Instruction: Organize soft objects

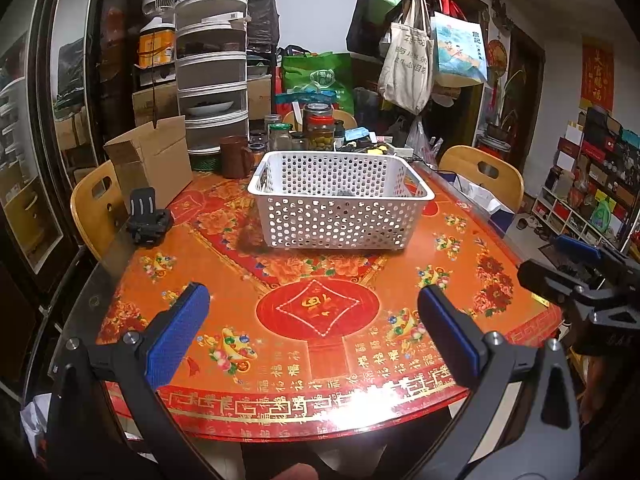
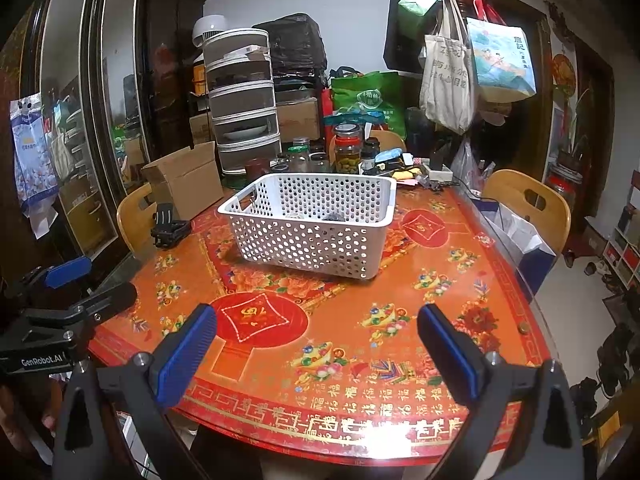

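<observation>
White perforated basket (image 1: pixel 340 204) sits mid-counter (image 1: pixel 280 320), rim level; its holed walls hide most of the contents. Only a dark grey lump (image 2: pixel 334 216) and a paler scrap beside it peek over the near wall, both too obscured to identify. Left gripper (image 1: pixel 312 332) hovers over the near counter edge, blue-padded fingers (image 1: pixel 176 336) spread wide, nothing between them. Right gripper (image 2: pixel 316 352) likewise wide apart and empty. Small black clip-like gadget (image 1: pixel 148 220) lies left of the basket, detail unclear. Cardboard box (image 1: pixel 152 160) stands behind it.
</observation>
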Tool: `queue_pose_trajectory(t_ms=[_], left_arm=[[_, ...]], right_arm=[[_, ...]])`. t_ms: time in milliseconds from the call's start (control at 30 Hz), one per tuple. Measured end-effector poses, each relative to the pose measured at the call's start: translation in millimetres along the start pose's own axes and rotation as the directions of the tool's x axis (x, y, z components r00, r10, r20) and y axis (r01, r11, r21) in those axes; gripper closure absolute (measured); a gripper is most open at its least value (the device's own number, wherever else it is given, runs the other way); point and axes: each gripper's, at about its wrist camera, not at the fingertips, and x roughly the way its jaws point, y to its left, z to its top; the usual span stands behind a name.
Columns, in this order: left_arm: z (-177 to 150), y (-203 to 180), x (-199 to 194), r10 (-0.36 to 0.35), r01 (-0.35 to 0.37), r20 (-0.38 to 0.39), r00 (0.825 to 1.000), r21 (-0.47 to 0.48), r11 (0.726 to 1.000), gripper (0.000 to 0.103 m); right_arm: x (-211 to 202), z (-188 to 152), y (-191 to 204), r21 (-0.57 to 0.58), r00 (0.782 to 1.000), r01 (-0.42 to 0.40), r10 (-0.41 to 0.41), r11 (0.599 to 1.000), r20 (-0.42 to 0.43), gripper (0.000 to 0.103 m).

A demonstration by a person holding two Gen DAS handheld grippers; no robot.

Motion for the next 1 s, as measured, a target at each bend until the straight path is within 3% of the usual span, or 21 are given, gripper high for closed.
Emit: queue_pose_trajectory(t_ms=[1000], left_arm=[[-4.6, 1.5, 5.3, -0.007, 0.007, -0.013, 1.000, 0.007, 1.000, 0.000]], right_arm=[[0.6, -3.5, -0.2, 0.007, 1.000, -0.004, 0.004, 1.000, -0.005, 0.003]])
